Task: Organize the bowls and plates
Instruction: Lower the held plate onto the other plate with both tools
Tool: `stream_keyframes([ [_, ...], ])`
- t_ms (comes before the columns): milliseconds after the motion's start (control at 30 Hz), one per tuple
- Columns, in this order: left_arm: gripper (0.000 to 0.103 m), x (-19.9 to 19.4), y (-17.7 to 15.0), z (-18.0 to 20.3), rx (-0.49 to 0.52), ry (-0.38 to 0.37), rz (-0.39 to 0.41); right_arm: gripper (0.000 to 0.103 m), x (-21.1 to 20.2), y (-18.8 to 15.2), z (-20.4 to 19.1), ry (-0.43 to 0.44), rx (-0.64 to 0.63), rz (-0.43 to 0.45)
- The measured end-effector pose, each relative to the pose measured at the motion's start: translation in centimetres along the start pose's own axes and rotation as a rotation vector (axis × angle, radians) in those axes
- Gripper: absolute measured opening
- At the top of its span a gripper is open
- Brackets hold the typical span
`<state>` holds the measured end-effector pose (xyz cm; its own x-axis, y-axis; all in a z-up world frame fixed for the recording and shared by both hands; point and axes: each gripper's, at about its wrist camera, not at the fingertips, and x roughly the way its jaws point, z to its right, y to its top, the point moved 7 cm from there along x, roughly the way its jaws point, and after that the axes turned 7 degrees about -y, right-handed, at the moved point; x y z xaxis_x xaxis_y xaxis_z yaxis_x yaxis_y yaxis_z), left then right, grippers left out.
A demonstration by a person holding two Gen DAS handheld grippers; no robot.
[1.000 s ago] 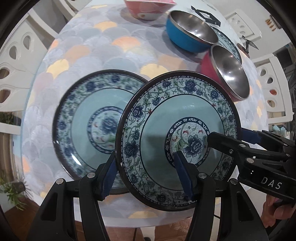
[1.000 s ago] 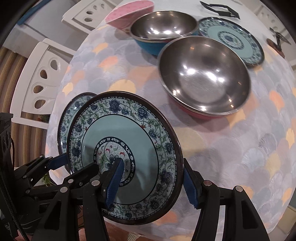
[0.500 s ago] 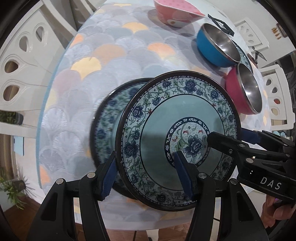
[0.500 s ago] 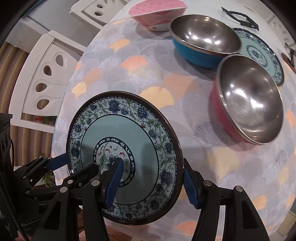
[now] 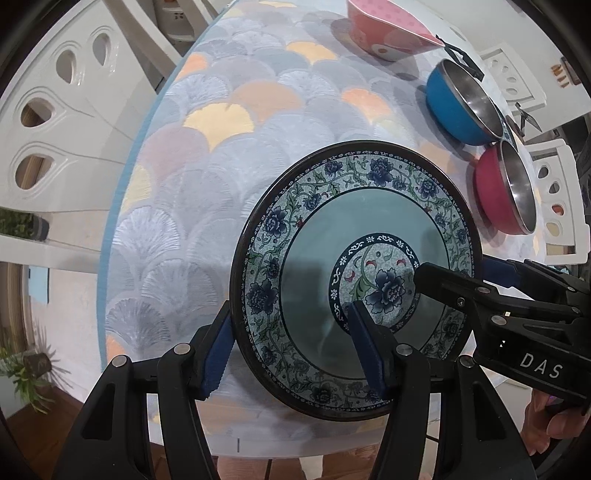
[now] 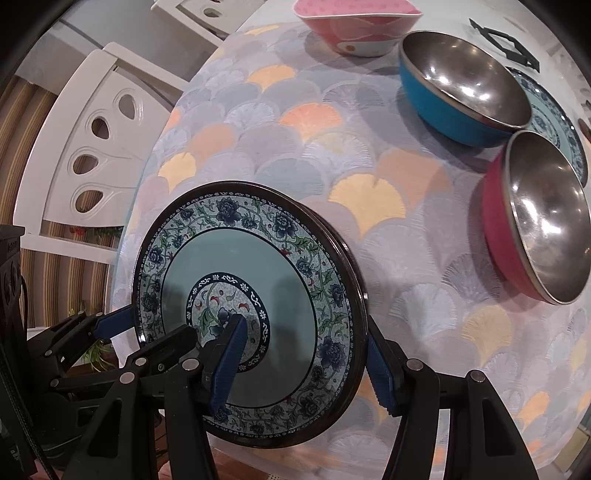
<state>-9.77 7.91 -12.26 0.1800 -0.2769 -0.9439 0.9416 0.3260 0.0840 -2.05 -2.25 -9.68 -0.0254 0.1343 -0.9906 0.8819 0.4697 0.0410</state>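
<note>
We count three round blue-and-white floral plates: one held up (image 6: pixel 255 295), a second directly beneath it with only its dark rim edge showing (image 6: pixel 345 240), and a third (image 6: pixel 550 110) behind the bowls. We count three bowls: a pink squarish one (image 6: pixel 354 26), a blue one with a steel inside (image 6: pixel 461 96) and a red one with a steel inside (image 6: pixel 535 221). We see two white cut-out chairs (image 5: pixel 55 122), (image 5: pixel 554 192) and two black grippers (image 5: pixel 291 350), (image 6: pixel 306 365).

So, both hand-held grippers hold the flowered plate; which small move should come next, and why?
Probably lower the flowered plate straight down. The left hand-held gripper and right hand-held gripper both clamp it, and the rim of a second plate shows just behind it in the right wrist view, so they seem aligned for stacking.
</note>
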Motion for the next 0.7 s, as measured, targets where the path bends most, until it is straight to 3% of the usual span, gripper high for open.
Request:
stream_keyframes([
  [700,0.057,0.8,0.2,0.7,0.004,-0.046,-0.039,0.062,1.5,0.0,0.3,-0.028,0.035,-0.037],
])
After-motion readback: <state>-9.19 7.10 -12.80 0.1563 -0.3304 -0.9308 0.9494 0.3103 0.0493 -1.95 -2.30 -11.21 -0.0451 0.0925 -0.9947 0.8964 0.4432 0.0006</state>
